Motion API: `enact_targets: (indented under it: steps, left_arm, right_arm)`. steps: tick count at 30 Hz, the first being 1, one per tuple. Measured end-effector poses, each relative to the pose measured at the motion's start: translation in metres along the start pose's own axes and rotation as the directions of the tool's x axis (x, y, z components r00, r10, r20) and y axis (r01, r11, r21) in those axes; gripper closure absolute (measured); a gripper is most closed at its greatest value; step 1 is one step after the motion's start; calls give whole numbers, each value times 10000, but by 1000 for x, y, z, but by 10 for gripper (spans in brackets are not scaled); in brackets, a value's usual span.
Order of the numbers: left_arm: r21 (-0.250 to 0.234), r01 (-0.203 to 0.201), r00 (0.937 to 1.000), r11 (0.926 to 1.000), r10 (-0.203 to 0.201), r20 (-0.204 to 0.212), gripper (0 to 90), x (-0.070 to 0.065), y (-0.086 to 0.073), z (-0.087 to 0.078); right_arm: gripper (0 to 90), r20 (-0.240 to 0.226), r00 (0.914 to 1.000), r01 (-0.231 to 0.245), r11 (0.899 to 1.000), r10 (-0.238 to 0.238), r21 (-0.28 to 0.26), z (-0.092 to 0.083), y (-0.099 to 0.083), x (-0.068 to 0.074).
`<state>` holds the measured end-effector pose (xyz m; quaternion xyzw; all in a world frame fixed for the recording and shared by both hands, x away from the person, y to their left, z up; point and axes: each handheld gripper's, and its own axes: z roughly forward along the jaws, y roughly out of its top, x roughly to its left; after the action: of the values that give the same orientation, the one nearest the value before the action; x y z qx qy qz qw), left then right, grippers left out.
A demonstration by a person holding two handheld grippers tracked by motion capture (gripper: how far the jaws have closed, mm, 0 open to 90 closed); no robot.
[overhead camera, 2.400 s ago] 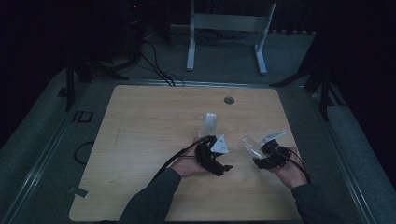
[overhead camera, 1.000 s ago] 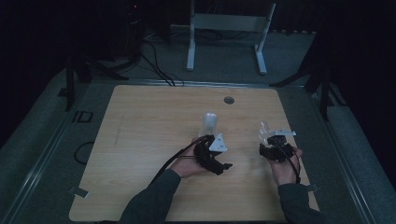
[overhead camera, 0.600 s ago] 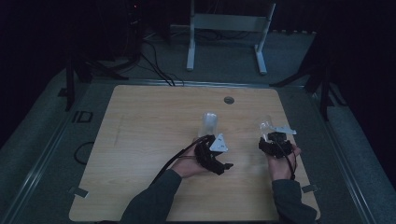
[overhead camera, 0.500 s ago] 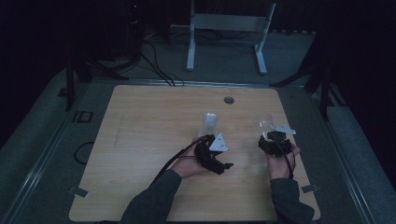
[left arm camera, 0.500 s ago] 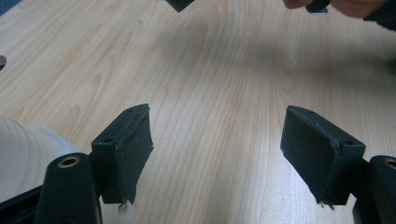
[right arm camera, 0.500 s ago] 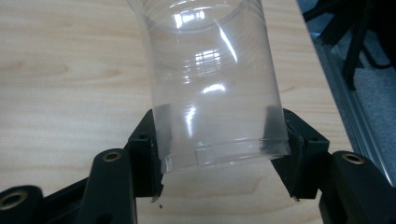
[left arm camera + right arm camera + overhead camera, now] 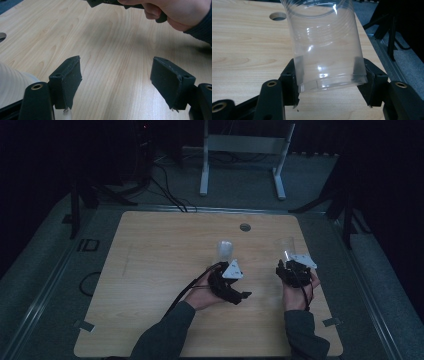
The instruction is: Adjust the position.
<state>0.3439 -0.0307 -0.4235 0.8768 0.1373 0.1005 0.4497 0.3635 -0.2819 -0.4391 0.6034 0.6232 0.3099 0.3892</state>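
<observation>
Dim room, pale wooden table (image 7: 150,270) under a fixed overhead camera; floor, cables and a metal stand (image 7: 245,150) lie beyond it. Nearest the viewer, two sleeved forearms enter from the lower edge. The left gripper (image 7: 116,80) rests low on the table, jaws standing apart with bare wood between them; a clear cup (image 7: 224,251) stands upright just beyond it and shows as a pale blur at the left edge of the left gripper view. The right gripper (image 7: 329,83) is clamped on a second clear plastic cup (image 7: 324,45), pads pressing its lower wall, mouth tilted away from the hand. Compared with the earlier frames, the right hand has drawn rightward and turned, carrying its cup away from the left one; the standing cup has not shifted. Judged step: one cup separated and held, ready for placing. Farthest on the table, a round cable hole (image 7: 245,227).
</observation>
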Motion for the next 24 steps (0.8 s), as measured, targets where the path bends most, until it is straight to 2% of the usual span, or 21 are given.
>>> enact_targets:
  steps: [7,12,21,24]
  left_arm:
    - [-289,215,9997,9994,-213,68,257,0,4,1]
    - [-456,287,9996,9985,-287,2,258,1,7,0]
    - [-897,623,9979,9940,-639,-143,258,3,15,0]
    - [-1013,746,9972,9921,-750,2,258,4,19,0]
  right_arm:
    - [418,-106,9999,18,9976,-25,-696,-8,0,1]
    - [419,-34,9999,102,9923,-107,-1238,-18,0,4]
    - [419,-82,9998,156,9862,-172,-1649,-29,-1,3]
    - [419,-106,9999,109,9820,-131,-1887,-35,-2,2]
